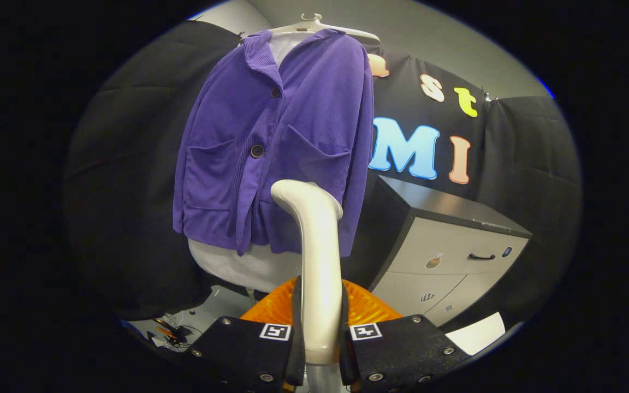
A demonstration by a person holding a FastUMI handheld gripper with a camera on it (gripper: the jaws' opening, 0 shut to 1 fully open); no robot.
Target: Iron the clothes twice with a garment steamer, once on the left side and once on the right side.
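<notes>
— Gripper view: the fingers are clamped on the garment steamer, its handle upright between them and its head near the purple jacket's hem. Biggest risk?

— Probably the handle slipping or twisting, which would send the pass off line. Pushing too hard could swing the jacket on its hanger.

My gripper pointed forward and slightly upward, its two fingers drawn in close and pressing from either side on the upright handle of the garment steamer held between them.
</notes>
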